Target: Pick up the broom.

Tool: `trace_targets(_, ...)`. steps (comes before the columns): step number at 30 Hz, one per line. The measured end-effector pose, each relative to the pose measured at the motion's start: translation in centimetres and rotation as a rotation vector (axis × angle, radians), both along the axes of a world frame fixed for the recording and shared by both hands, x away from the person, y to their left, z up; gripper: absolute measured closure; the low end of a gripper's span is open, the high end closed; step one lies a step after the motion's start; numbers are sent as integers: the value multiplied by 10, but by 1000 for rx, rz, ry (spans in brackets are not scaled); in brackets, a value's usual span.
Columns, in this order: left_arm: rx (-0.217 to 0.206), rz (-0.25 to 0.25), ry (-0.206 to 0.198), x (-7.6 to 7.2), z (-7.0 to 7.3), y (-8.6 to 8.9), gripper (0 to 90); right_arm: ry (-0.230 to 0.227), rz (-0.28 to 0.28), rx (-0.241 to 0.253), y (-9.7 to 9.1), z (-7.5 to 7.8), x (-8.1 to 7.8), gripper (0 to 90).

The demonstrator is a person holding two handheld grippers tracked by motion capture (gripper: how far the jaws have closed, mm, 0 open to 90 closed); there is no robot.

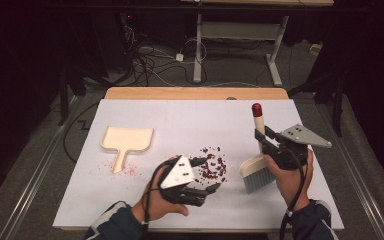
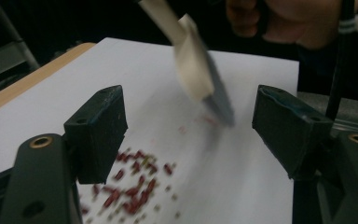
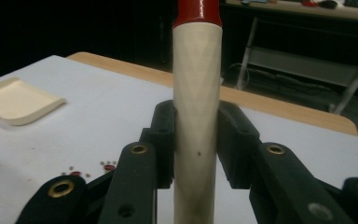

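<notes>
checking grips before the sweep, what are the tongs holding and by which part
The right tongs clamp the brush by its cream handle, below the red tip. The left tongs stand open, holding nothing.

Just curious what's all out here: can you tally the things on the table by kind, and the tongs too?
Hand brush: 1
Dustpan: 1
Patches of red bits, main pile and smaller scatter: 2
Tongs, left and right: 2
Total: 6
</notes>
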State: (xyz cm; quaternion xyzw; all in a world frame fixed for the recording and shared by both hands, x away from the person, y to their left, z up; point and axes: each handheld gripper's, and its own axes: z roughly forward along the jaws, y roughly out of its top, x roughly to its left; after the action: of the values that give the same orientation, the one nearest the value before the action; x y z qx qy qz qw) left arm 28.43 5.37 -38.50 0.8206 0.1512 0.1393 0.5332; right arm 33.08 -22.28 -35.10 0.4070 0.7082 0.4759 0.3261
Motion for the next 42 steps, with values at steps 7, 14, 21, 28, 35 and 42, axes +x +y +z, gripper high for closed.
trace_targets(7, -2, -8, 80, 14, -23, -40, 286, -53, 82, 2, 30, 0, -20, 704)
trace_targets(14, -35, -22, 96, 20, -27, -29, 562, -74, 147, 3, 46, 2, -36, 703)
trace_targets(21, -21, 25, 88, 24, -28, -16, 619, -93, 153, -12, 54, 3, -43, 701)
trace_targets(28, -35, 36, 97, 32, -29, -5, 659, -104, 168, -3, 55, 6, -48, 702)
trace_targets(35, 19, 38, 83, 27, -39, -17, 575, -130, 194, 8, 58, 11, -57, 702)
trace_targets(42, 10, -4, 76, 26, -32, -8, 660, -153, 212, 3, 58, 17, -64, 699)
